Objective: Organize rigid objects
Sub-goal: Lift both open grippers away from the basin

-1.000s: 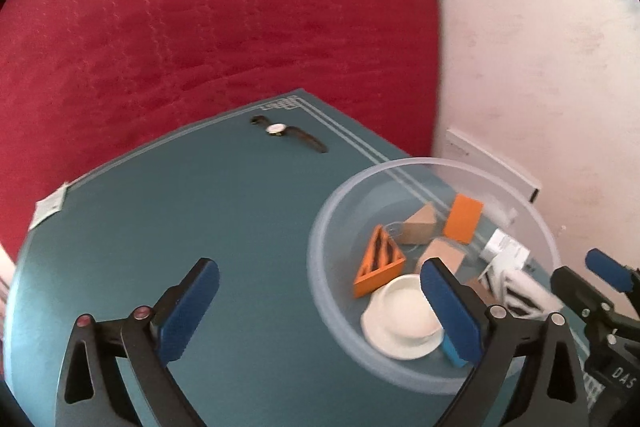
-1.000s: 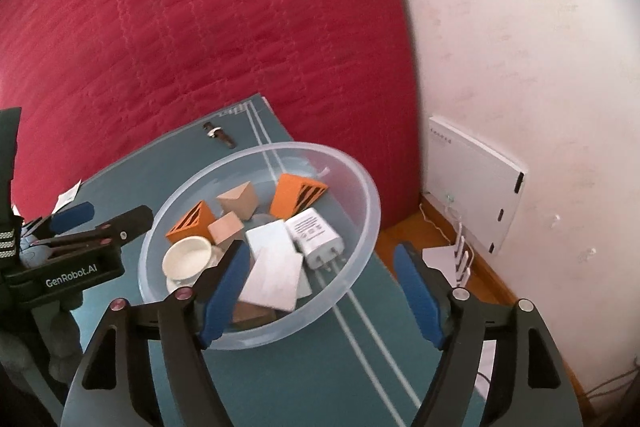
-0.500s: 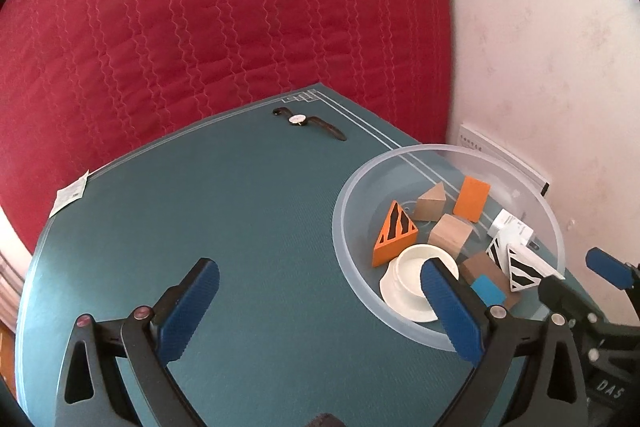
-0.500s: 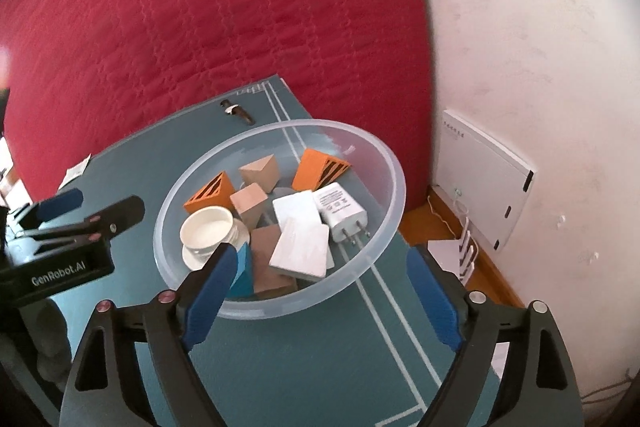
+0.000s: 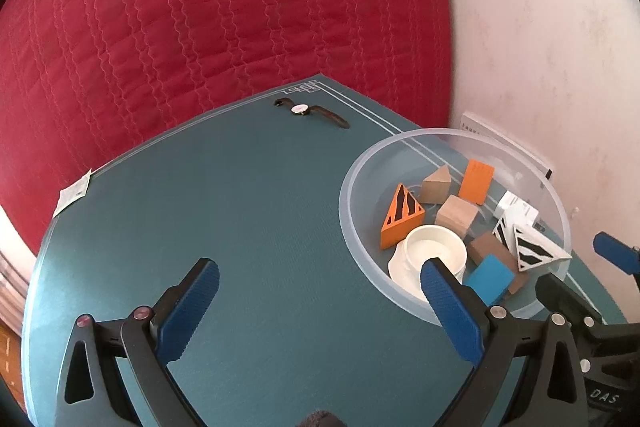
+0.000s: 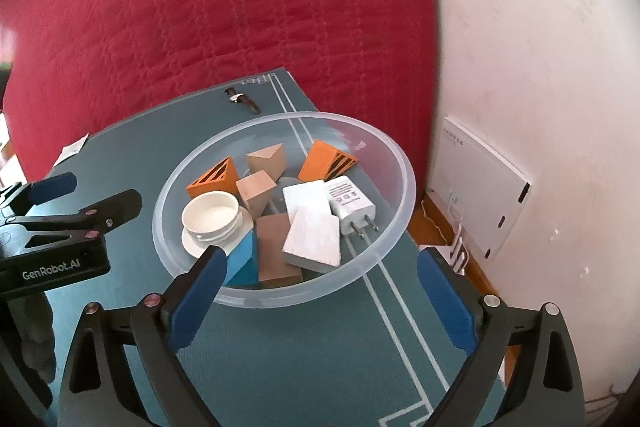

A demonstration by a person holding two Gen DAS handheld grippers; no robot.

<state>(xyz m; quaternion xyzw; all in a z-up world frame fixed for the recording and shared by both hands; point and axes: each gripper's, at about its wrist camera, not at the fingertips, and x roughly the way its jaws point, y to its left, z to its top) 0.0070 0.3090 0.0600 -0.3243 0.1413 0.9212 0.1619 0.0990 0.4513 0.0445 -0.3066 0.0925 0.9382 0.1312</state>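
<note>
The clear bowl (image 6: 400, 163) stands on the teal worktop (image 5: 240, 227), holding blocks, a white cup (image 6: 210, 213) and a charger (image 6: 350, 201); the right claw (image 6: 320, 297) is opening, empty, before it; the left claw (image 5: 316, 303) gapes wide, empty; a wristwatch (image 5: 300, 109) lies apart.

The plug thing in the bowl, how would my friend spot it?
Find the clear bowl on the teal mat. On its wall side, right of the white blocks, lies the charger. It alone has two metal prongs and printed grey text.
</note>
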